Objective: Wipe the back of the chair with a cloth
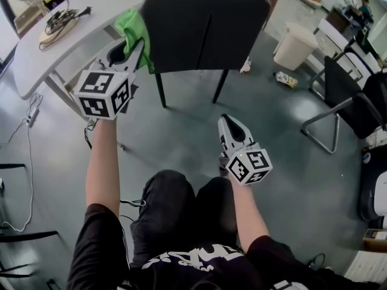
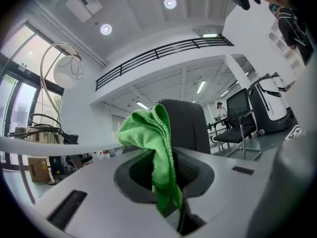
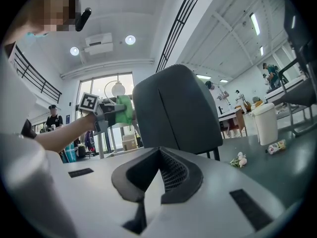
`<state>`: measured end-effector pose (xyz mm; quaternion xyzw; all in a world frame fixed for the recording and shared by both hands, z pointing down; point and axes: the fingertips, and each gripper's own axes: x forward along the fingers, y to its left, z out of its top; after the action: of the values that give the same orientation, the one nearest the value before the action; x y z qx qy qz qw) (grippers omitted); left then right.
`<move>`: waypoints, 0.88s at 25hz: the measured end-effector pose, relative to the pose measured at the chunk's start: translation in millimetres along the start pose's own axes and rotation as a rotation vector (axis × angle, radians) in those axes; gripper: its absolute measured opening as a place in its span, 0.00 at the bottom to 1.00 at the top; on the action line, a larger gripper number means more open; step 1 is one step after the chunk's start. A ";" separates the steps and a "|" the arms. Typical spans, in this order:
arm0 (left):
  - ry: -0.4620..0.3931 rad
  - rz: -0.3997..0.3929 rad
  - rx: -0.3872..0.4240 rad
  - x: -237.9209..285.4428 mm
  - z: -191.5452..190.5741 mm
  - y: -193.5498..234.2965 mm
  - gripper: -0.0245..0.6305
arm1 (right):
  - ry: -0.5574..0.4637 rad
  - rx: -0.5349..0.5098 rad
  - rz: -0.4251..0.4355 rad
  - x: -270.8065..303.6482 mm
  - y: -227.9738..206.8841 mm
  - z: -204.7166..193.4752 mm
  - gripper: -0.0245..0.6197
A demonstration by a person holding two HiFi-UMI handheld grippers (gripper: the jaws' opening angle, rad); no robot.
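Observation:
A dark grey chair point(image 1: 202, 29) stands pushed up to a white table, its back towards me. My left gripper point(image 1: 134, 46) is shut on a green cloth point(image 1: 134, 30), which it holds up at the left edge of the chair back. In the left gripper view the green cloth point(image 2: 156, 148) hangs between the jaws, with the chair back point(image 2: 185, 125) just behind it. My right gripper point(image 1: 230, 125) hangs lower, in front of the chair, shut with nothing in it. From the right gripper view the chair back point(image 3: 176, 110) rises ahead, and the left gripper point(image 3: 106, 113) holds the cloth point(image 3: 125, 110) at its left.
A white table point(image 1: 72, 38) with a lamp base and cables point(image 1: 57, 23) stands behind the chair. A white bin point(image 1: 295, 46) and litter point(image 1: 284, 79) lie on the floor at the right. Black chairs point(image 1: 351, 95) stand at the far right.

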<state>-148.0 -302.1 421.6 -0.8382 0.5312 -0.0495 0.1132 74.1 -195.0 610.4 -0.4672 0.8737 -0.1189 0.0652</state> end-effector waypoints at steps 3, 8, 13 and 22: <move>-0.007 -0.005 0.002 14.5 6.9 1.4 0.14 | 0.004 0.001 -0.009 -2.1 -4.8 -1.7 0.03; -0.005 -0.058 0.016 43.7 7.5 -24.8 0.13 | -0.001 0.002 -0.021 -4.2 -10.5 -0.7 0.03; -0.003 -0.126 0.026 70.3 2.9 -60.5 0.13 | 0.002 0.000 -0.029 -7.3 -12.8 -4.7 0.03; -0.003 -0.247 0.021 118.5 -0.7 -130.4 0.13 | 0.011 -0.003 -0.073 -18.5 -24.8 -8.4 0.03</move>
<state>17.6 -355.5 449.4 -0.8961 0.4231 -0.0674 0.1158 102.3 -191.7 625.2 -0.4984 0.8565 -0.1226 0.0553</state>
